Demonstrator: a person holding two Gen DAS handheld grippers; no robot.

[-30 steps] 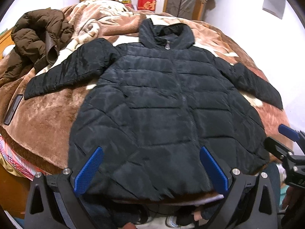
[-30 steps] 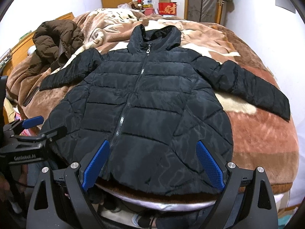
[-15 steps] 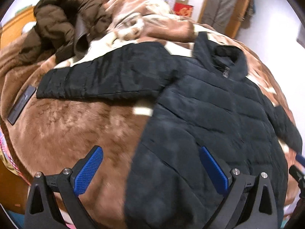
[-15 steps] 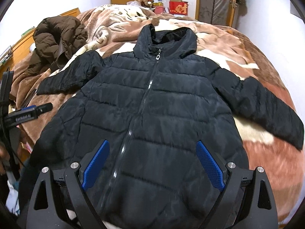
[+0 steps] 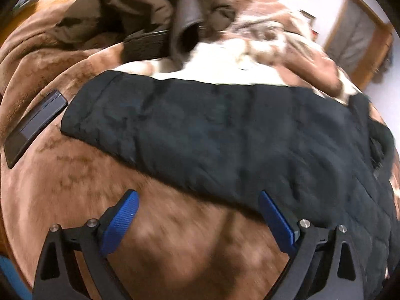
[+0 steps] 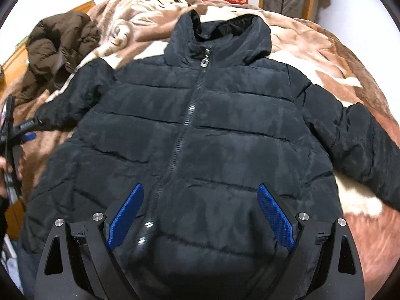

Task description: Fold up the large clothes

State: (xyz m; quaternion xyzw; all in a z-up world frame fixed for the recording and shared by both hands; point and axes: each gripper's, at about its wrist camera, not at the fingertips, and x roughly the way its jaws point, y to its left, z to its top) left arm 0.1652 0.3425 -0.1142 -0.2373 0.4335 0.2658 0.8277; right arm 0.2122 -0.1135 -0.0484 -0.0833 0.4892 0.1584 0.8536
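Observation:
A black quilted hooded jacket [image 6: 200, 135] lies flat, front up and zipped, on a brown blanket, with both sleeves spread out. Its left sleeve [image 5: 200, 135] fills the left wrist view, cuff toward the left. My left gripper [image 5: 197, 200] is open and empty, hovering just in front of that sleeve's near edge; it also shows at the left edge of the right wrist view [image 6: 25, 135]. My right gripper [image 6: 200, 200] is open and empty above the jacket's lower front, astride the zipper.
A brown plush blanket [image 5: 175, 250] covers the bed. A crumpled brown puffer coat [image 6: 60, 47] lies at the back left. A dark phone [image 5: 32, 127] rests on the blanket beside the sleeve cuff. Boxes and a doorway stand beyond the bed.
My left gripper has swung left and in from the jacket's hem to the left sleeve. My right gripper has moved forward over the jacket's body. Both stay open.

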